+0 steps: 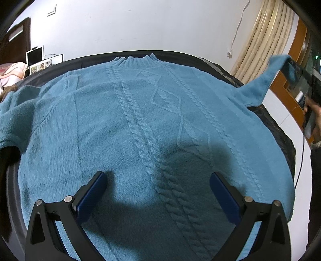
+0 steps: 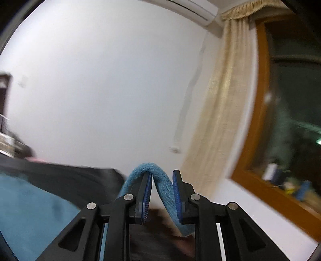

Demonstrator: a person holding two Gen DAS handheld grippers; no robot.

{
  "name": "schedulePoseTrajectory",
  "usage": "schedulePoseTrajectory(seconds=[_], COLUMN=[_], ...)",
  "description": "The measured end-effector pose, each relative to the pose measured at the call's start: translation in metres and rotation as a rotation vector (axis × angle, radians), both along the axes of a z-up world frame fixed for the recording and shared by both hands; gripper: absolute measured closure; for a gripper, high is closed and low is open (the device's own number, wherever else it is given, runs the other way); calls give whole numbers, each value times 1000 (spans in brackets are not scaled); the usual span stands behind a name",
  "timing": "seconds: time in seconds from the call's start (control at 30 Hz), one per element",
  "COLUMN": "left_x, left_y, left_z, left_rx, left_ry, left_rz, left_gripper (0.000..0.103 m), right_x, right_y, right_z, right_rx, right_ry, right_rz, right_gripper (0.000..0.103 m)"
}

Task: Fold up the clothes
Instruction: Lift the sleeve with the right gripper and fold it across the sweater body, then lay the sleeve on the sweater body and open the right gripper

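Blue fleece-like knit fills the left wrist view: a sweater [image 1: 156, 128] lies spread front-up on a dark-covered surface [image 1: 280, 128], its ribbed collar [image 1: 136, 60] at the far edge and cable and diamond patterns running down the chest. One sleeve bunches at the left edge of that view, while the other sleeve [image 1: 260, 80] is lifted off the surface, stretched up and to the right.

Behind the surface stands a white wall [image 1: 140, 26], with a beige curtain [image 2: 224, 96] and an orange-brown window frame [image 2: 260, 112] to the right; an air conditioner [image 2: 200, 8] sits high on the wall. A laptop [image 1: 46, 62] shows past the far left corner.

Over the sweater's lower body hangs the left gripper [image 1: 158, 180], its blue-padded fingers spread wide, holding nothing; whether they touch the knit I cannot tell. The right gripper [image 2: 162, 176] has its fingers drawn close, pinching the sleeve's cuff [image 2: 160, 180], which loops over the inner finger and runs down between the pads. From the left wrist view this gripper appears at the far right, with the sleeve end in its grip.
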State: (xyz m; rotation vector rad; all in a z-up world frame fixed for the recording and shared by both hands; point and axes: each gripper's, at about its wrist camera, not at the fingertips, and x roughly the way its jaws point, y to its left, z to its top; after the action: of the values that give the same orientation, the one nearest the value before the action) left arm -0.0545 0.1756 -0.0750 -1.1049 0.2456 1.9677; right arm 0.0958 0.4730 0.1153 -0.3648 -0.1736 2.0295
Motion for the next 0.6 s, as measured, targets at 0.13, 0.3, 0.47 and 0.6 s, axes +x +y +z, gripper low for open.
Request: schedulePoseTrajectory(seconds=[0.13,0.3,0.47,0.6], left_x=[-1,-2,-3,-3], left_y=[-1,-1,-2,-3], left_z=[0,0,0,0], left_rx=[9,12,22,26], left_ry=[-11,-15,-26,-31], left_rz=[2,1,2,3], left_gripper=[0,0,0,0], right_x=[-30,-76,-115,-122], right_y=[-27,-58,-95,-146], right_z=[3,-11,-45,-65], right_rx=[-32,-136,-182,2], right_ry=[21,-44,-248,-370], right_rz=[194,450,655,699], right_gripper=[80,80,30,18])
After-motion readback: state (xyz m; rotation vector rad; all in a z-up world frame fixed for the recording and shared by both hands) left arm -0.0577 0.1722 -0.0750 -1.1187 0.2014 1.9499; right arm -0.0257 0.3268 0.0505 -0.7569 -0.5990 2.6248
